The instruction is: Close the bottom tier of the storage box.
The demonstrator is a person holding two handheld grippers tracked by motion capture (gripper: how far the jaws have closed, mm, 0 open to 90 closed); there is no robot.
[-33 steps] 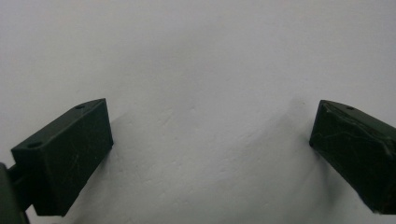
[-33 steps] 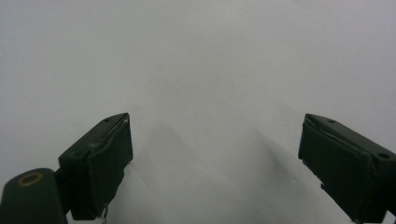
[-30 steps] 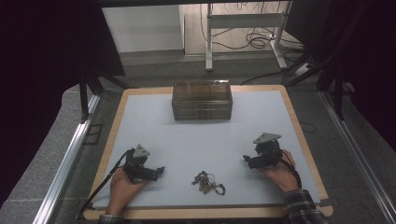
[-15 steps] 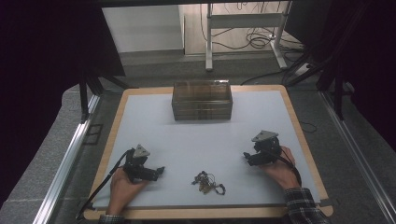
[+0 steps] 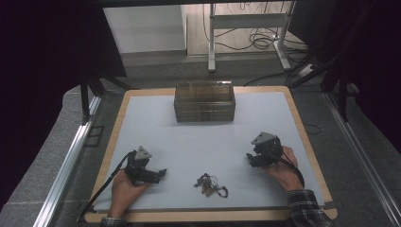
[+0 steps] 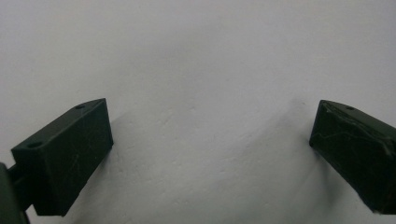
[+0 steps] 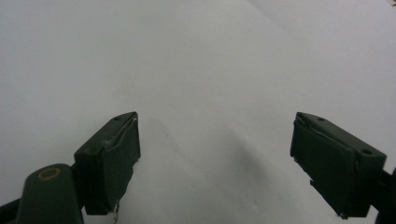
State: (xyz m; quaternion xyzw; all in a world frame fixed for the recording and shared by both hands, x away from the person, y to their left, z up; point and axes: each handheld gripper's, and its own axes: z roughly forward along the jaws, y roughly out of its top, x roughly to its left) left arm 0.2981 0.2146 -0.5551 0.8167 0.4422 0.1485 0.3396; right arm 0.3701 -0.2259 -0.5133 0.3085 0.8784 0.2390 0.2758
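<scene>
— One tangle of small trinkets lies near the front edge of the mat, between both grippers. Which goes?
— Either; left gripper and right gripper both gape wide, empty. I'd come in low and pinch the thickest knot.
</scene>
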